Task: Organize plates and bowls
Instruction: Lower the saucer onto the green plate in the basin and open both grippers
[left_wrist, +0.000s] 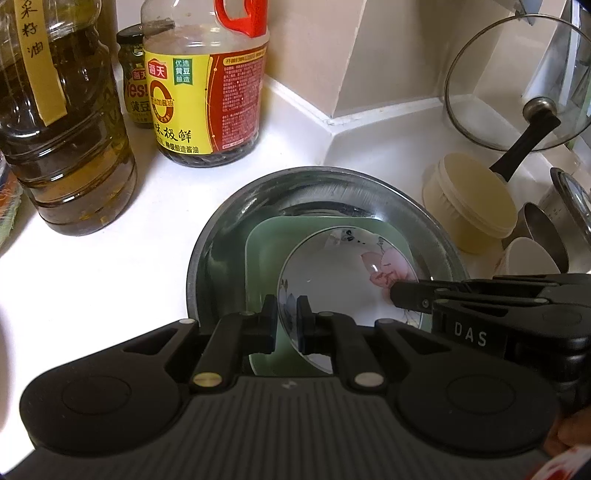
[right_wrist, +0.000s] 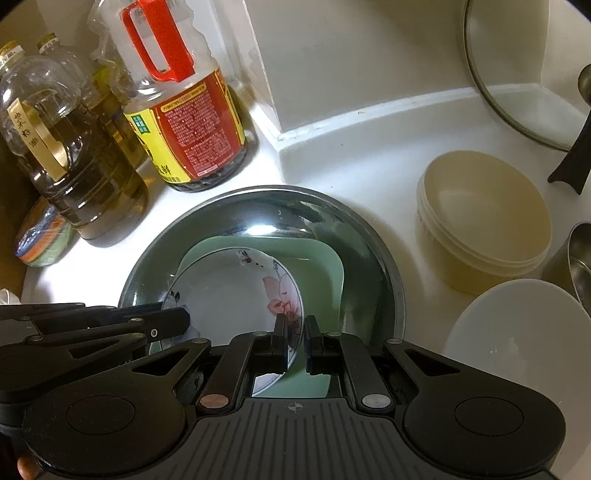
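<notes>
In the left wrist view, my left tongs (left_wrist: 287, 308) were clamped on the near-left rim of the floral bowl (left_wrist: 343, 273), which sat in a green square plate (left_wrist: 266, 251) inside the steel basin (left_wrist: 229, 214) on the white bench (left_wrist: 92, 277); the soy sauce jug (left_wrist: 207, 92) stood at eleven o'clock. In the right wrist view, my right tongs (right_wrist: 295, 328) were pinching that bowl's rim at its four o'clock, with stacked cream bowls (right_wrist: 480, 221) at two o'clock.

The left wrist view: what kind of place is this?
Most likely a home kitchen counter: an oil bottle and a soy sauce jug stand by the wall, with a glass pot lid beside stacked bowls.
</notes>
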